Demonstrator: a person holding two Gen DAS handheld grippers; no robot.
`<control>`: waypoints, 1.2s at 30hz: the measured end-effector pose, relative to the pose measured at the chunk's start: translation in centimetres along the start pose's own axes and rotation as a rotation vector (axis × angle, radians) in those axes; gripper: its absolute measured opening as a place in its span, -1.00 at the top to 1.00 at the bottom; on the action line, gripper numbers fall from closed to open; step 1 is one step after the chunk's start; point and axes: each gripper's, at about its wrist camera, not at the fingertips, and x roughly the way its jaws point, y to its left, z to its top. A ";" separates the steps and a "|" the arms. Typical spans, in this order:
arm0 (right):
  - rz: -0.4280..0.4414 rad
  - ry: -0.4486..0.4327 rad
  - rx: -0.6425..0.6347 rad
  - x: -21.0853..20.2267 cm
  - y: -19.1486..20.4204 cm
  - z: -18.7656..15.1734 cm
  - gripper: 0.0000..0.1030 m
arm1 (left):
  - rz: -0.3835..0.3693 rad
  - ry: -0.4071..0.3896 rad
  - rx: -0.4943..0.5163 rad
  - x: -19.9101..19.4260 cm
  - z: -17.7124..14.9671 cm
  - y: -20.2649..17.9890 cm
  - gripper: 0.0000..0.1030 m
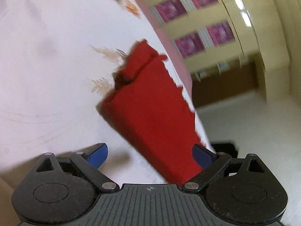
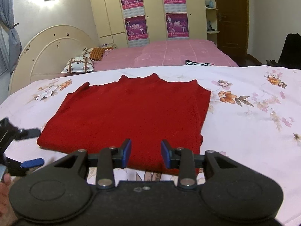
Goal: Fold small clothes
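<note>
A red garment point(image 2: 128, 109) lies folded flat on the white floral sheet point(image 2: 244, 122), its collar at the far edge. My right gripper point(image 2: 146, 153) hovers over the garment's near edge, its blue pads apart and nothing pinched between them. My left gripper point(image 2: 38, 146) is at the garment's left corner with its fingers spread. In the left wrist view, which is tilted and blurred, the red garment point(image 1: 150, 103) runs down past the right pad. There my left gripper point(image 1: 150, 157) is wide open, and the sheet point(image 1: 47, 75) fills the left side.
A pink bed point(image 2: 178, 54) stands behind, with pillows point(image 2: 79, 65), a cream headboard point(image 2: 47, 50) and a striped cloth point(image 2: 197, 63). A wardrobe with purple posters point(image 2: 156, 9) and a brown door point(image 2: 231, 18) line the far wall. A hand point(image 2: 5, 188) shows at bottom left.
</note>
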 end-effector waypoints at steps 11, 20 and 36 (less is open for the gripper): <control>0.011 -0.005 0.007 0.9 0.1 0.7 0.34 | 0.027 -0.108 -0.047 3.0 0.2 -1.3 -0.87; 0.029 0.014 0.005 2.6 0.3 0.7 0.34 | 0.020 -0.139 -0.110 5.1 2.8 -1.4 -0.86; 0.087 0.014 0.001 8.9 3.0 4.9 0.79 | -0.045 -0.186 -0.056 7.0 4.5 -1.0 0.71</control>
